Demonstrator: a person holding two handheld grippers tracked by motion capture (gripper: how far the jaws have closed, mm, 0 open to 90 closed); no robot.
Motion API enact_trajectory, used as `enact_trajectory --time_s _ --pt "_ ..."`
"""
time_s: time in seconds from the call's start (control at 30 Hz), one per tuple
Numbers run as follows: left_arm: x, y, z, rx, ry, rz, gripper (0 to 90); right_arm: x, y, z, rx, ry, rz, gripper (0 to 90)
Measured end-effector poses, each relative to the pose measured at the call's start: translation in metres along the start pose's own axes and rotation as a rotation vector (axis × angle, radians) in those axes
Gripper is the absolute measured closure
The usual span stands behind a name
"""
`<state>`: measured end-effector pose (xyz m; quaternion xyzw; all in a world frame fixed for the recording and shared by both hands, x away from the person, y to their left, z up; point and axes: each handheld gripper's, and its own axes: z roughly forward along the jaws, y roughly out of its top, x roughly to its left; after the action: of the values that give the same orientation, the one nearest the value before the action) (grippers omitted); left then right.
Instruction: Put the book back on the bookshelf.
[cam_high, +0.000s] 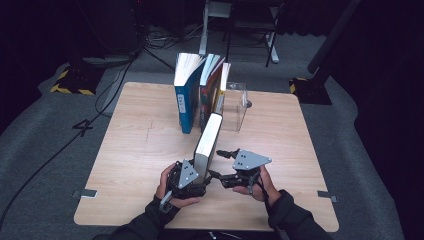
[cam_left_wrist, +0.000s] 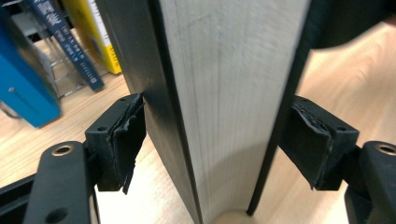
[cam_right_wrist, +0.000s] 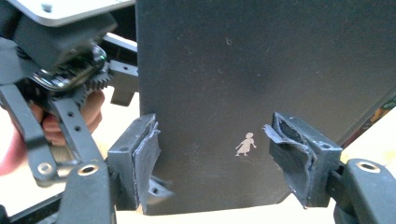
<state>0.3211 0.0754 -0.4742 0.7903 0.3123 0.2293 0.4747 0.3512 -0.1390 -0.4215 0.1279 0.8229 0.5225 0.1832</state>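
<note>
Black book cover — small silver figure emblem

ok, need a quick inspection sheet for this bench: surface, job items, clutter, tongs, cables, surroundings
Surface: light wooden table, bare in front.
Job's things: black book standing on edge, page block facing the left tongs; three upright books behind it against a clear bookend.
Clutter: nothing seen.
Tongs: left tongs straddle the black book's page edge, pads at the covers, whether they press cannot be told; right tongs face the cover, pads apart and off it.
Cables: black cables on the floor at left.
Surroundings: grey carpet, stand legs beyond the table.
</note>
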Motion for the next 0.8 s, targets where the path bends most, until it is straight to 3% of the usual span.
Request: enact_trajectory --time_s 0.1,0.17,0.43,0.53,0.63,0.7,0.8 --pt "0.004 0.001 0.004 -0.007 0.009 -0.009 28.2 0.002 0.000 0.000 -0.014 -0.028 -0.029 34.0" --pt "0.005 0.001 0.005 -0.015 -0.005 -0.025 28.7 0.001 -0.001 -0.002 -0.030 -0.040 -0.024 35.9" --pt "0.007 0.004 0.005 -0.016 0.000 -0.012 29.9 -0.015 -0.006 -0.011 -0.025 -0.089 0.009 36.1" --pt "0.015 0.004 0.002 -0.009 -0.016 -0.004 34.4 -0.022 -0.009 -0.017 -0.021 -0.112 0.010 36.1" --pt "0.025 0.002 -0.002 -0.013 -0.023 -0.019 45.2 -0.030 -0.013 -0.023 -0.012 -0.137 0.021 35.9" --pt "0.032 0.001 -0.004 -0.005 -0.026 0.010 48.3 -0.034 -0.015 -0.027 -0.011 -0.140 0.031 35.8" --pt "0.038 0.001 -0.004 -0.007 -0.051 -0.042 49.4 -0.039 -0.018 -0.034 -0.002 -0.157 0.023 35.4"
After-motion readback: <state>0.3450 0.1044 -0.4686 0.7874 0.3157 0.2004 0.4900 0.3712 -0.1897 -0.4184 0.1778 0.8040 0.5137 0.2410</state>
